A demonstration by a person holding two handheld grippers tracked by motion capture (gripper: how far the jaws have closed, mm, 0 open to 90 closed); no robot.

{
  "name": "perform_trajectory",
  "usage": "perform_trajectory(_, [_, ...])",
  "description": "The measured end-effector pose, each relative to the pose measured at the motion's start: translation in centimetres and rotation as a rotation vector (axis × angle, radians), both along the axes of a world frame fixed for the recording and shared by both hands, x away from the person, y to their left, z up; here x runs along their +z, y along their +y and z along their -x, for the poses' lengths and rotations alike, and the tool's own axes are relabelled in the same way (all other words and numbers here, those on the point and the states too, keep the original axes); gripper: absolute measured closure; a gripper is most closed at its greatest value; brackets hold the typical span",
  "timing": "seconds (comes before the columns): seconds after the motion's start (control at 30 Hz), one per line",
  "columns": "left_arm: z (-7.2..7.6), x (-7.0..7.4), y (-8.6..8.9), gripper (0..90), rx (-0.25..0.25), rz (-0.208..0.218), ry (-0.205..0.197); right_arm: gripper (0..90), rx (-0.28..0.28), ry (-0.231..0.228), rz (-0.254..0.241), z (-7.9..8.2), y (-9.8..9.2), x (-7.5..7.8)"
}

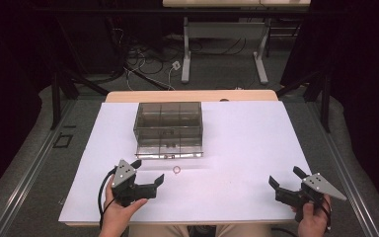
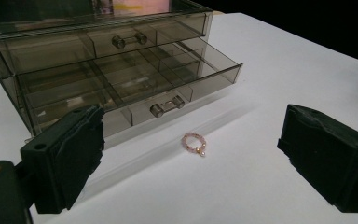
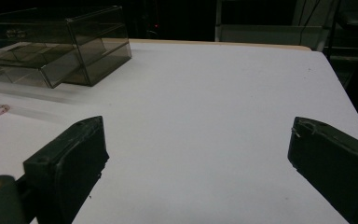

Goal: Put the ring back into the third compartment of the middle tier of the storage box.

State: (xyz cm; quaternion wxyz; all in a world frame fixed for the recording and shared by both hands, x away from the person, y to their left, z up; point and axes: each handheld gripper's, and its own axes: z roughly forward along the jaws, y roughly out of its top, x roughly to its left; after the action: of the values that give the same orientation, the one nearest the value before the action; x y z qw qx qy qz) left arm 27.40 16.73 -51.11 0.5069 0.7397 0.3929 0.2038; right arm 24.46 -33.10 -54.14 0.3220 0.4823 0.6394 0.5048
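L gripper (image 1: 149, 172) fingers wide apart near bead ring (image 1: 176, 170) w/ nothing between; R gripper (image 1: 284, 177) fingers apart too.

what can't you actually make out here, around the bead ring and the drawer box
- Bead ring: too small in the high view to tell its beads; cut by the left edge in the right gripper view.
- Drawer box: its smoky walls blur what lies inside; the left gripper view cuts its top off.
- Lower drawer, pulled out: its rear compartments sit in shadow under the upper drawer.
- Left gripper: jaws apart, nothing between them.
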Motion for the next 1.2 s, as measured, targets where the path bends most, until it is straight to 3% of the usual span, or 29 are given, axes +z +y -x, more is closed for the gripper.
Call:
perform_trajectory(0.13, [-0.2, 0.1, -0.4, 14.1, -0.007, -0.009, 0.005, 4.1, -0.003, 0.004, -0.011, -0.1, 0.1, -0.1])
perform_trajectory(0.3, [-0.5, 0.1, -1.1, 18.2, -0.021, -0.021, 0.012, 4.2, 0.007, -0.010, 0.014, 0.0, 0.4, 0.0])
perform_trajectory(0.6, [-1.2, 0.0, -2.2, 31.5, 0.002, -0.070, 0.030, 4.2, 0.005, -0.005, 0.023, 0.0, 0.5, -0.1])
perform_trajectory(0.8, [-2.2, -0.4, -3.4, 33.9, -0.006, -0.095, 0.077, 4.2, 0.006, -0.005, 0.025, 0.0, 0.5, -0.2])
perform_trajectory(1.2, [-3.4, -1.0, -5.1, 39.7, -0.045, -0.123, 0.103, 4.2, 0.003, 0.001, 0.031, 0.0, 0.5, -0.3])
